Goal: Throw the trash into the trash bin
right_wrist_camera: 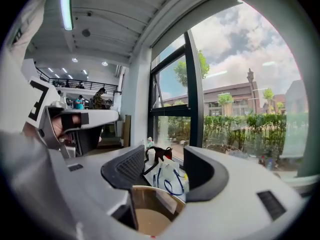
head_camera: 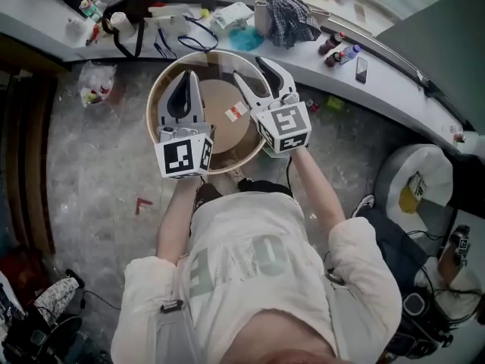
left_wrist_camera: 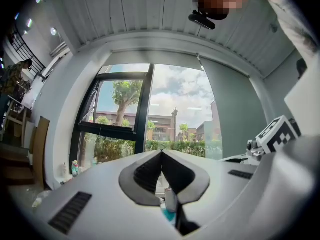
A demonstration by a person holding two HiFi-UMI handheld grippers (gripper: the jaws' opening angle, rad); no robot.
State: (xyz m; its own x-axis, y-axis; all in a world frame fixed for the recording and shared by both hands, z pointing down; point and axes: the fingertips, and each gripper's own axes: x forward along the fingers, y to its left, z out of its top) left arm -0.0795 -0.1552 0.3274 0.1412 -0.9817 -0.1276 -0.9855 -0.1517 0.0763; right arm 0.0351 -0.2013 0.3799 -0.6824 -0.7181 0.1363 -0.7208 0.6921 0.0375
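Currently my right gripper (head_camera: 248,67) has its jaws spread and empty above the trash bin (head_camera: 151,112), while beside it my left gripper (head_camera: 186,76) has its jaws pressed together.

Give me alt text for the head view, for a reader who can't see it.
Seen from above, a person holds two grippers over a round tan trash bin: left gripper shut, right gripper open and empty. A white-and-red scrap lies inside the bin.
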